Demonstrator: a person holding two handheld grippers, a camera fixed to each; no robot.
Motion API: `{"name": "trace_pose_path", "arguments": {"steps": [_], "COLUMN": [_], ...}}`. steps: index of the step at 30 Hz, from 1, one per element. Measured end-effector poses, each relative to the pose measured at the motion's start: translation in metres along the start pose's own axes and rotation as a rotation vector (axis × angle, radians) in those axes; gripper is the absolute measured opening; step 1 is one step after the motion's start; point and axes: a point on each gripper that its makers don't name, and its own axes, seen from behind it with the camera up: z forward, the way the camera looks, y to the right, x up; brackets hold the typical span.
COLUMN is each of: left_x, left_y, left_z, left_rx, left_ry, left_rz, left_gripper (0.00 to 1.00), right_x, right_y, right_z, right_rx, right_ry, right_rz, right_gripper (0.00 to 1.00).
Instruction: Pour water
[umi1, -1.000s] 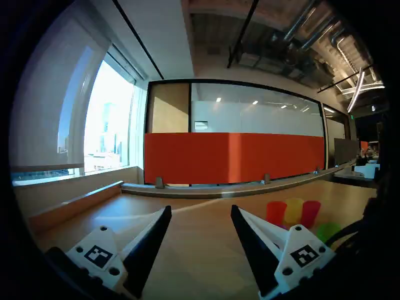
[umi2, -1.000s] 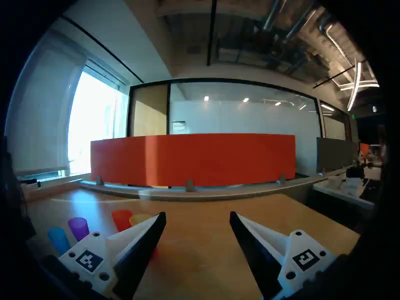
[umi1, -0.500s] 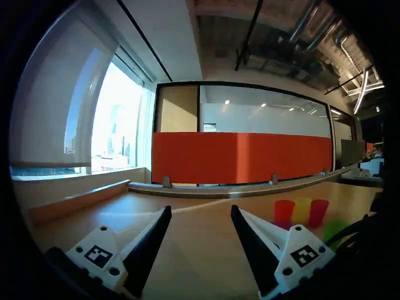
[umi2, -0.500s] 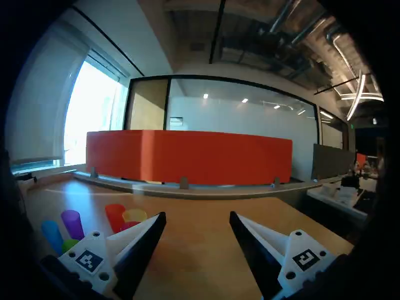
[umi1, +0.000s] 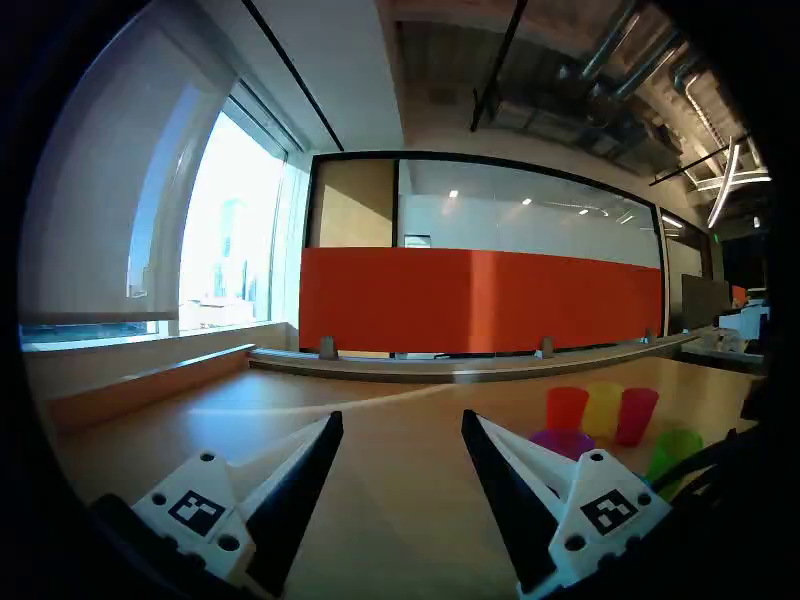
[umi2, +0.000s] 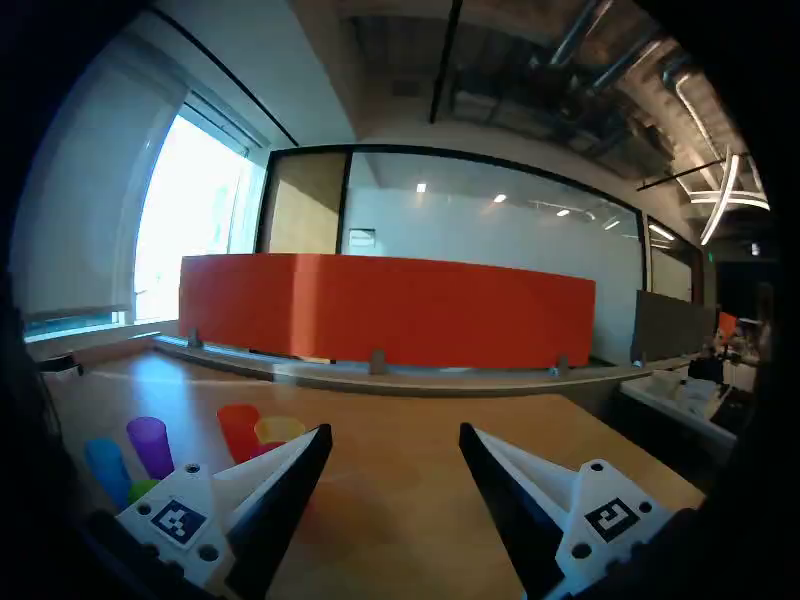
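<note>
Left hand-held gripper (umi1: 401, 415) level, low over table (umi1: 400, 530), fingers spread, empty. Right hand-held gripper (umi2: 395, 428) likewise spread, empty. Coloured cups (umi1: 603, 405) cluster on table between them.

Open tabletop (umi1: 400, 480) ahead, cups (umi1: 603, 408) alongside

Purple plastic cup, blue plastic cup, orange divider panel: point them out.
Purple plastic cup (umi2: 150, 447): right gripper view, side wall.
Blue plastic cup (umi2: 106, 470): right gripper view, side wall.
Orange divider panel (umi2: 390, 308): right gripper view, front face.

A wooden table (umi1: 400, 470) meets an orange partition (umi1: 480, 300) beside a sunlit window (umi1: 225, 250).
</note>
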Motion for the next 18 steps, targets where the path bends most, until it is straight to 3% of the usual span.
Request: {"name": "trace_pose_path", "arguments": {"steps": [18], "left_x": [-0.013], "left_y": [0.009], "left_z": [0.006], "left_rx": [-0.006], "left_ry": [-0.035], "left_rz": [0.031], "left_gripper": [0.88], "right_x": [-0.001], "right_y": [0.003], "right_z": [-0.002], "right_rx": [0.003], "right_ry": [-0.003], "right_rz": [0.013], "right_gripper": [0.99]}}
